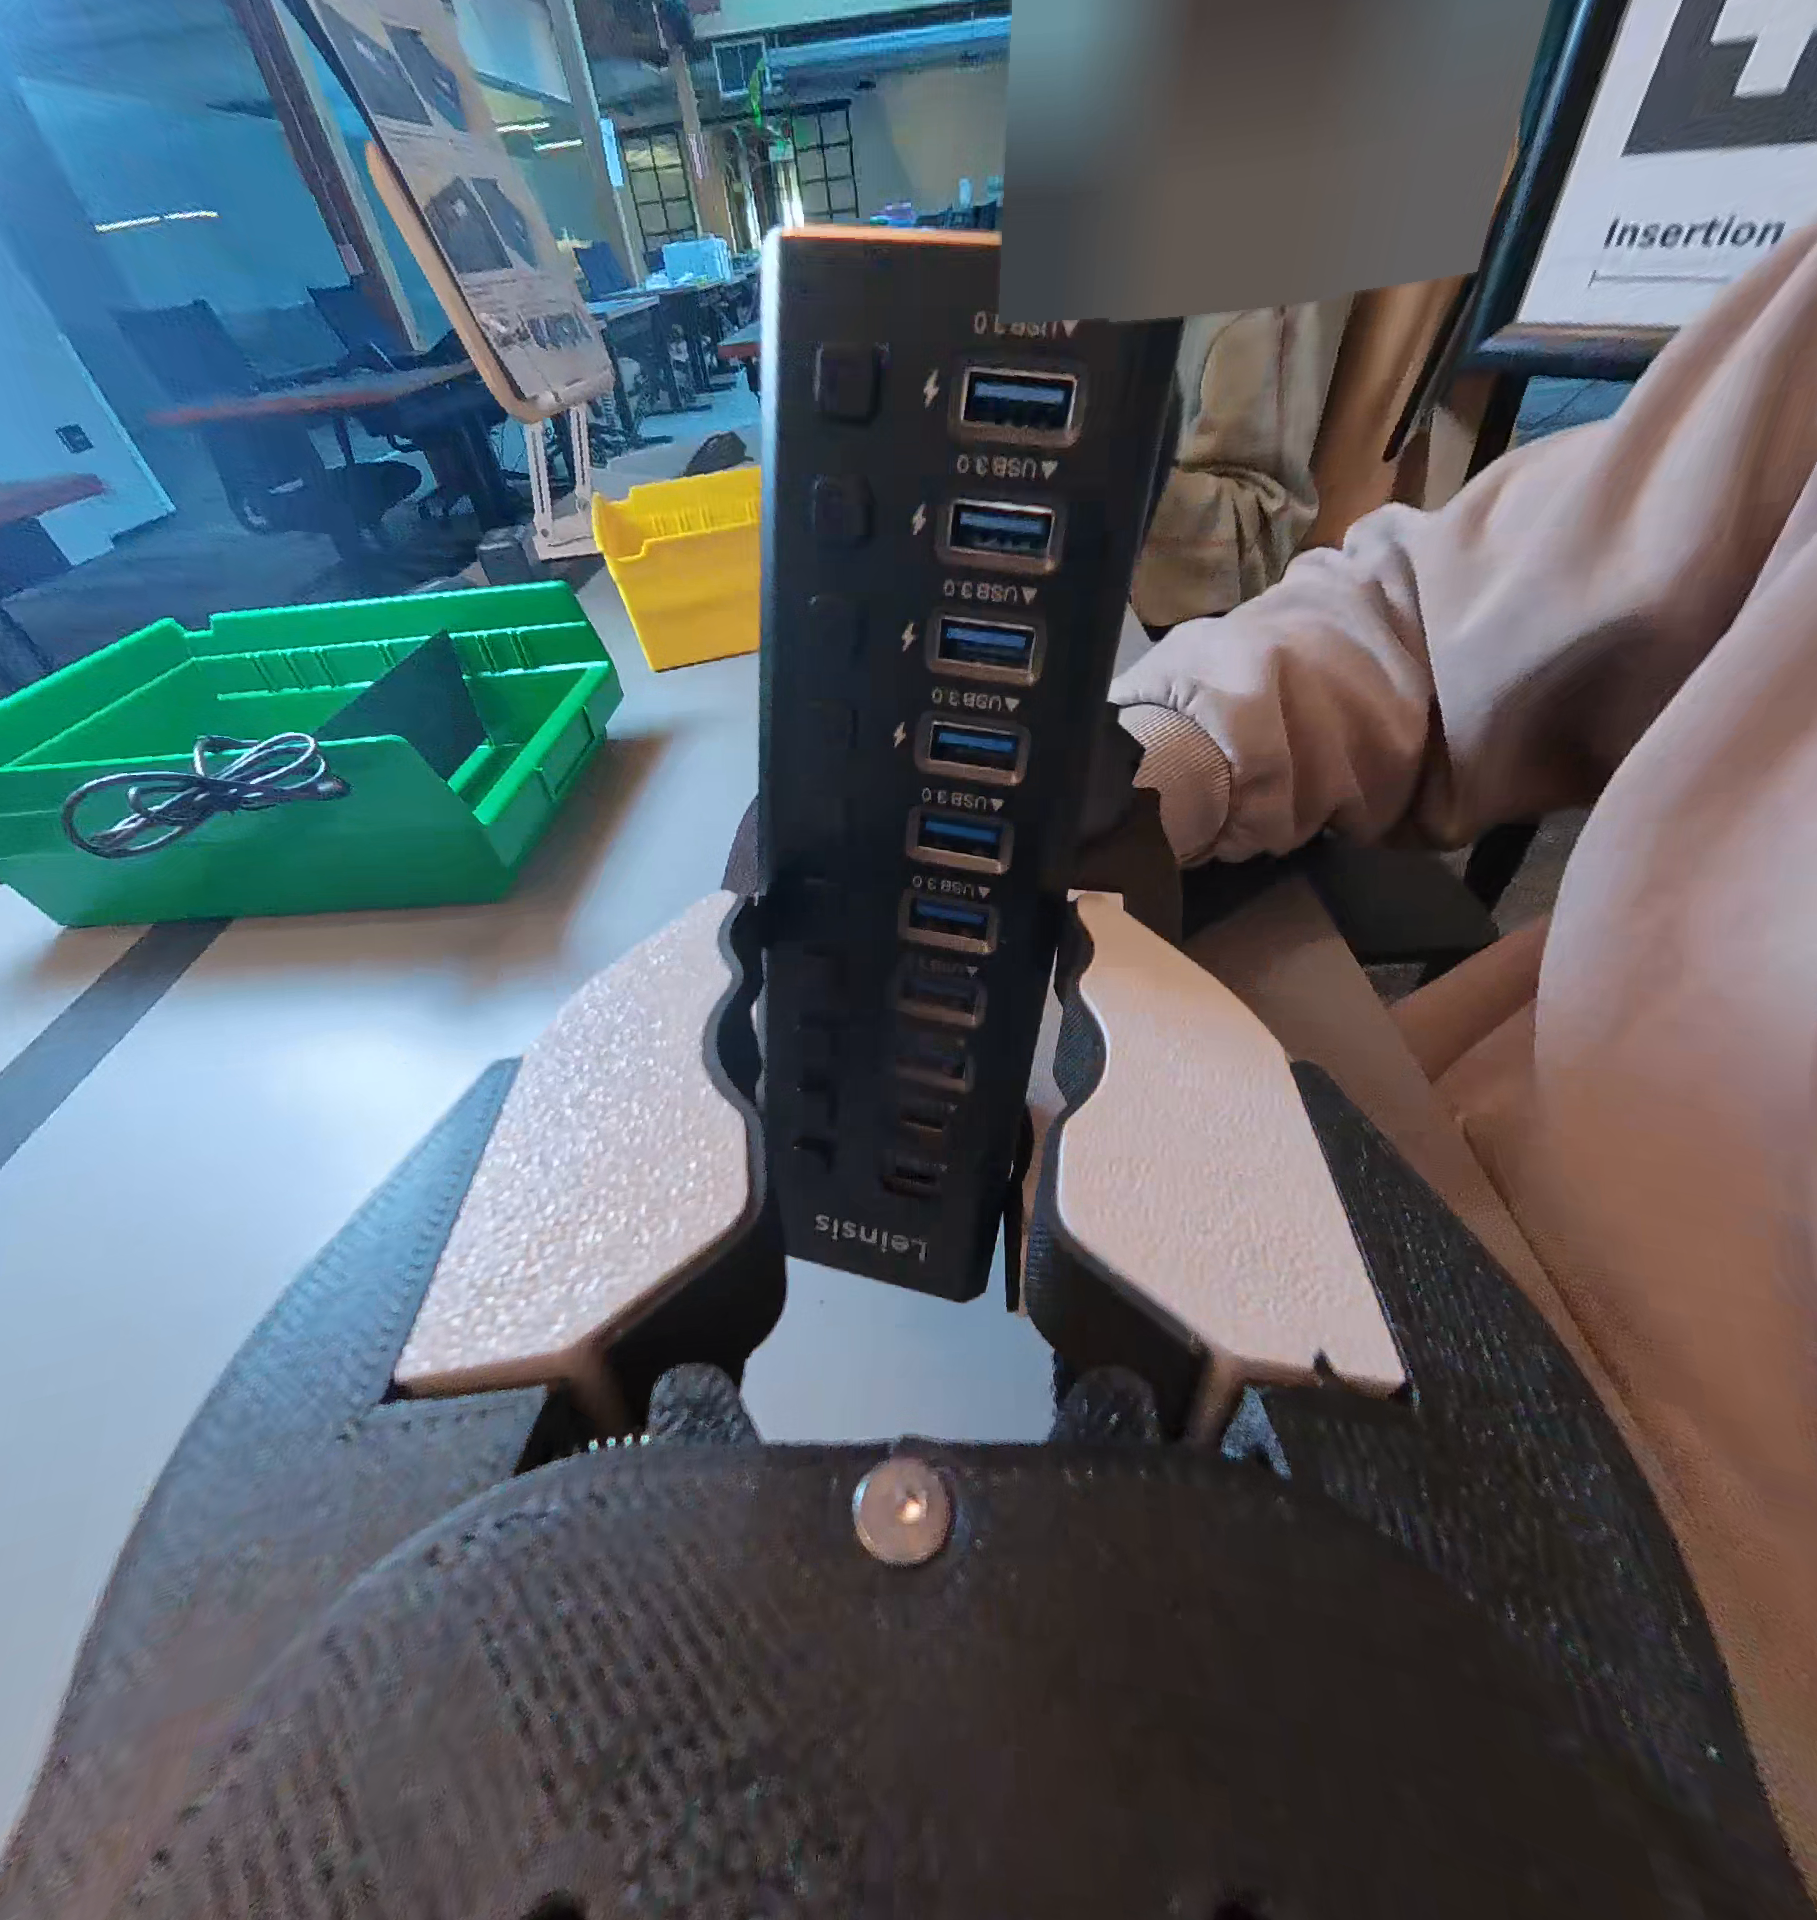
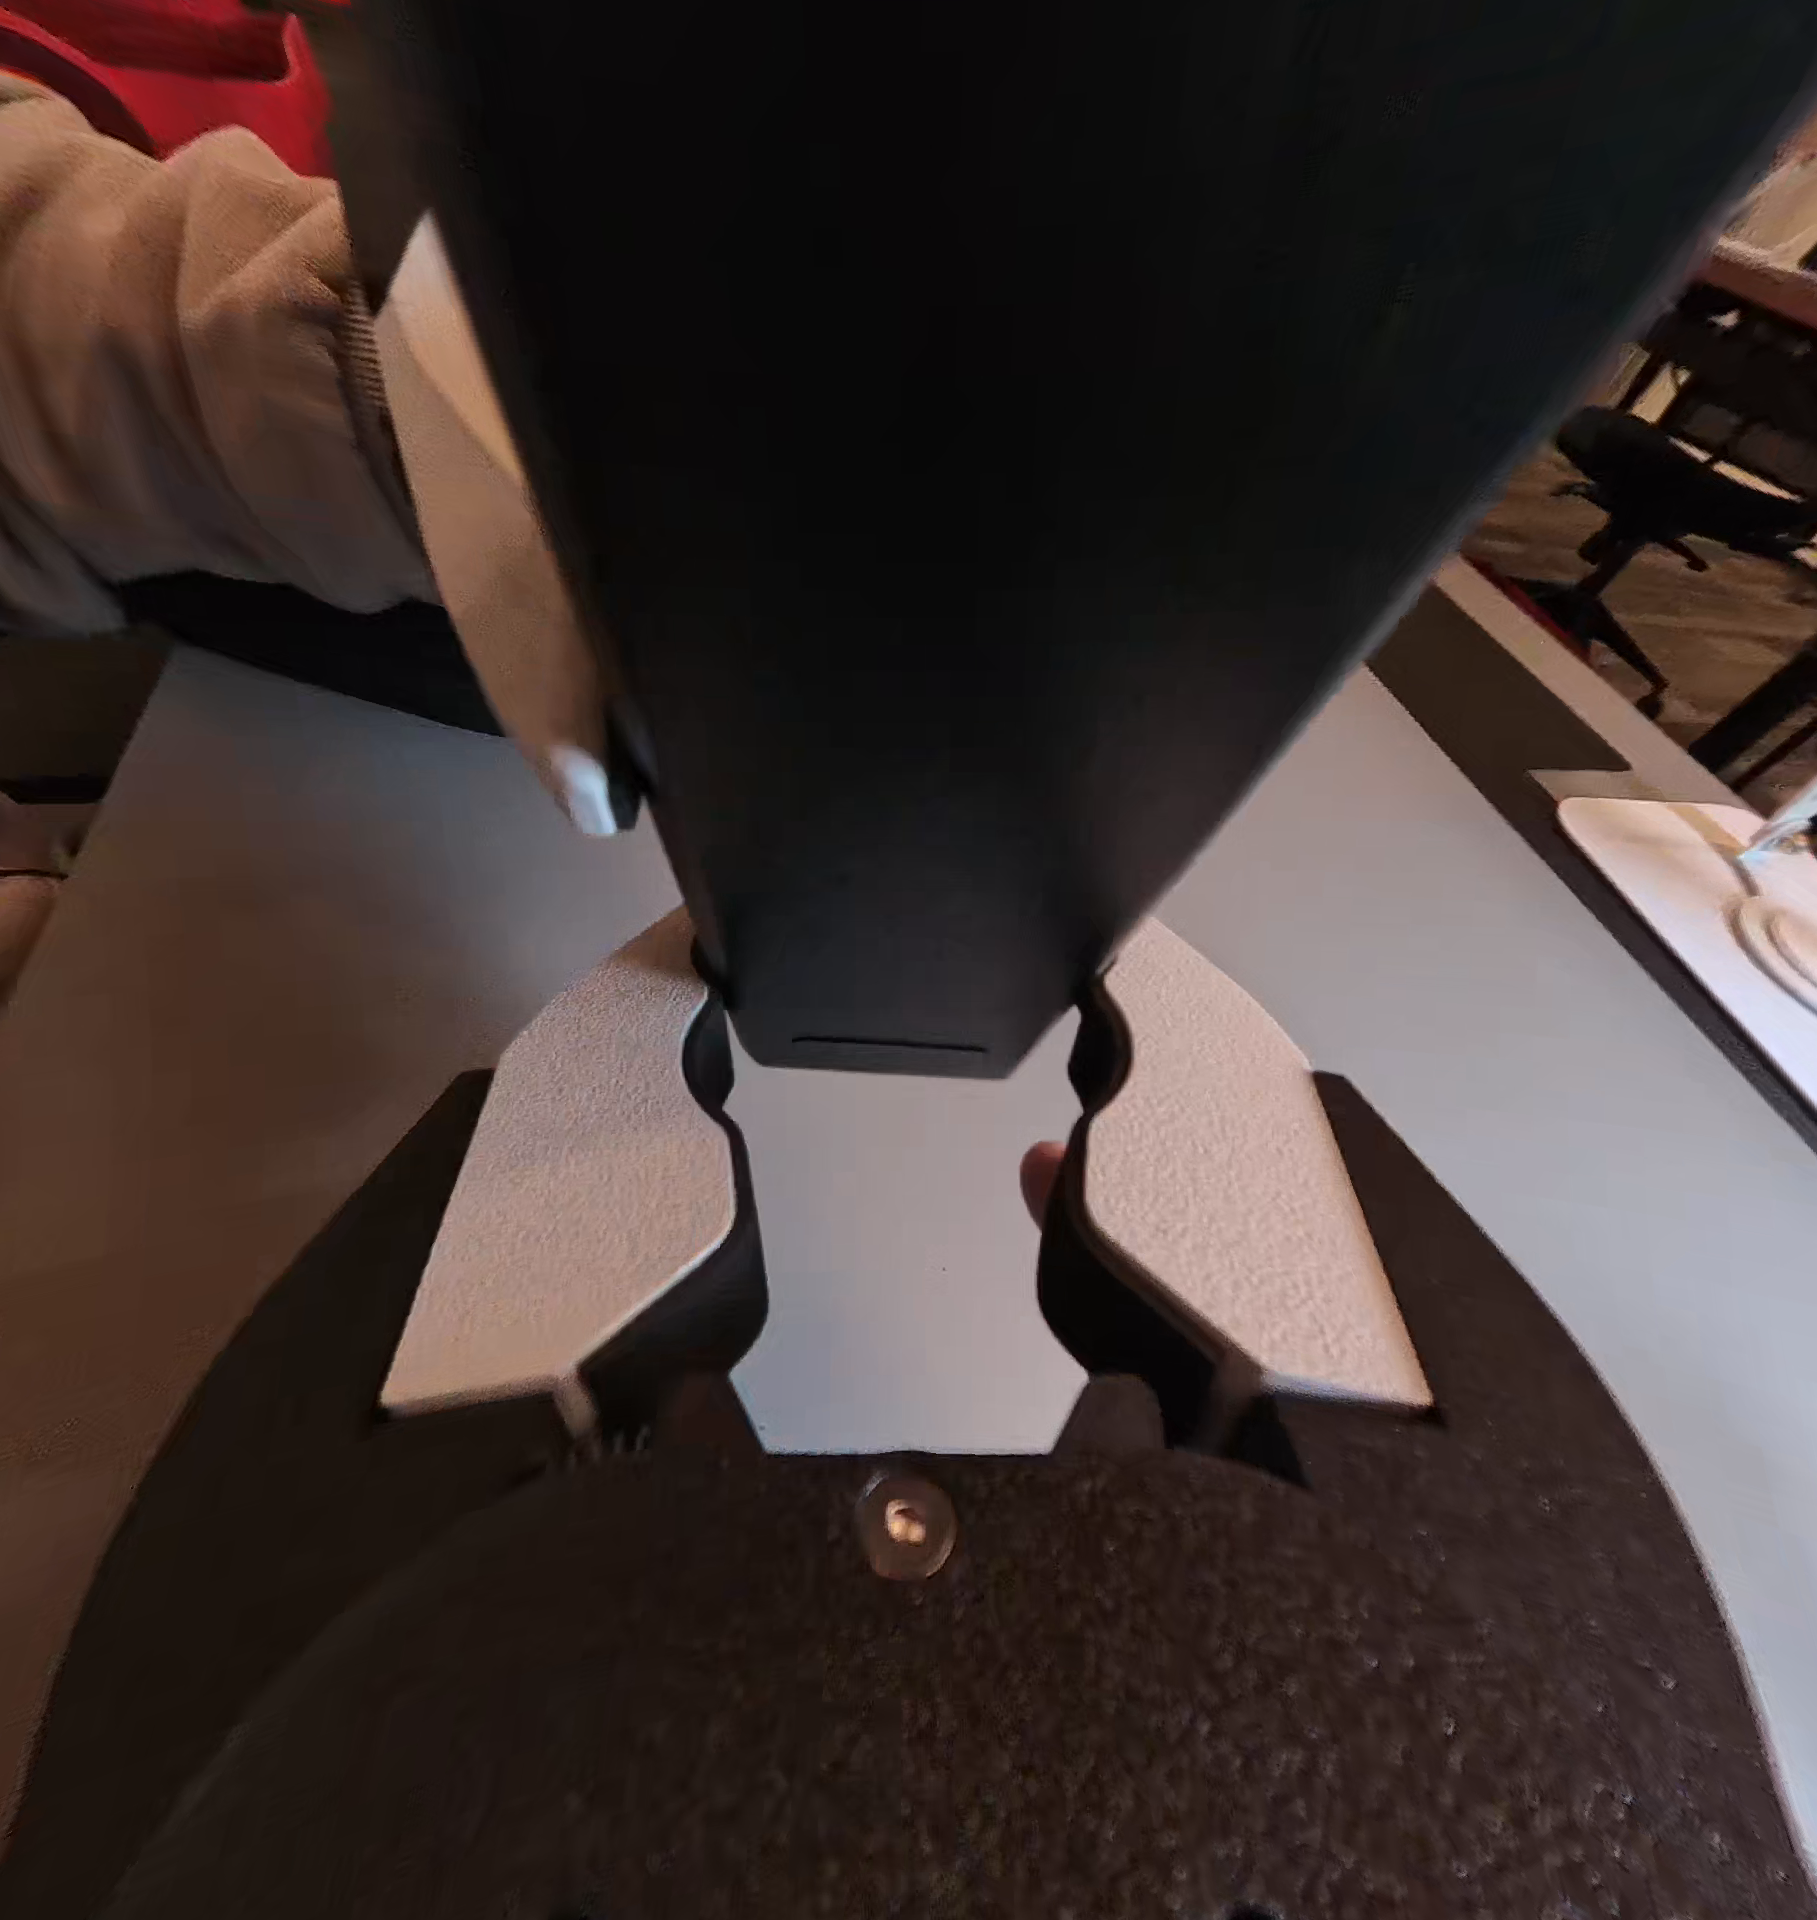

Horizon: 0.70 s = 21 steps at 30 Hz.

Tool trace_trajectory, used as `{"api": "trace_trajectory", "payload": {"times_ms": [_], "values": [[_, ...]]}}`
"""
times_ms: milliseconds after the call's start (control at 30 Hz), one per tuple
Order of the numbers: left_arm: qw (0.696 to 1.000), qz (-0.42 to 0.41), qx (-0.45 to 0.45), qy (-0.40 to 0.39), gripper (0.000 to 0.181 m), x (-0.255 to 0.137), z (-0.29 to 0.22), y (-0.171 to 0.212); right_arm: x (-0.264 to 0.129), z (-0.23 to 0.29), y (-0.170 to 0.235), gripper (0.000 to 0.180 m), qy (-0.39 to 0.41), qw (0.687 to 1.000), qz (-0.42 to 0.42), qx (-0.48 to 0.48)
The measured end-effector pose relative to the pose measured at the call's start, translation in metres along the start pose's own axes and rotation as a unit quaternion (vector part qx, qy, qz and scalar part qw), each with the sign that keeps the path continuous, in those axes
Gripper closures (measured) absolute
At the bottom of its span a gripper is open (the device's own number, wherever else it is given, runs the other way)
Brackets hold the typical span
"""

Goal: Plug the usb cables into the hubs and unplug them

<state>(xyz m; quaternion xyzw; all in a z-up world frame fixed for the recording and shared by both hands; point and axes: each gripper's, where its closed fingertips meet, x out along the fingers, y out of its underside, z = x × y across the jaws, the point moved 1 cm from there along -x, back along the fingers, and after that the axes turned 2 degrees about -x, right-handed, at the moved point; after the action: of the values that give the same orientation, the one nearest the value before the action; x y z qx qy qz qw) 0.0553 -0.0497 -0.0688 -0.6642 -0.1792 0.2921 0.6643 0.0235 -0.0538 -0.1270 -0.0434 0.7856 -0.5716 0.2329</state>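
While clamped (both tools (image 1: 899, 935) (image 2: 899, 997)): hub (image 1: 914, 644).

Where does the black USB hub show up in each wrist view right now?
Left wrist view: USB hub stands centre frame, port side facing the camera, clamped between the left gripper fingers.
Right wrist view: its plain dark back fills the upper centre, end between the right gripper fingertips.
Shared landmark: beige sleeve.

Left gripper (image 1: 909, 935): fingers (image 1: 613, 1122) closed on lower part of black USB hub (image 1: 914, 644), held upright, port column facing the camera, all visible ports empty. Green bin (image 1: 291, 831) on desk (image 1: 208, 1091) to left, coiled dark cable (image 1: 197, 790) inside. Yellow bin (image 1: 680, 566) farther back. Beige sleeve (image 1: 1403, 675) at right.
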Motion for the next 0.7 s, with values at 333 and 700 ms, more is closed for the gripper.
{"api": "trace_trajectory", "payload": {"times_ms": [333, 700], "values": [[0.998, -0.042, -0.047, -0.016, 0.109, -0.012, 0.005, 0.008, -0.007, 0.013, -0.008, 0.119, -0.080, 0.987, -0.113, 0.078], [1.000, 0.007, -0.005, 0.015, 0.120, 0.016, -0.016, 0.040, -0.039, 0.015, -0.030, 0.118, -0.073, 0.978, -0.192, 0.040]]}}
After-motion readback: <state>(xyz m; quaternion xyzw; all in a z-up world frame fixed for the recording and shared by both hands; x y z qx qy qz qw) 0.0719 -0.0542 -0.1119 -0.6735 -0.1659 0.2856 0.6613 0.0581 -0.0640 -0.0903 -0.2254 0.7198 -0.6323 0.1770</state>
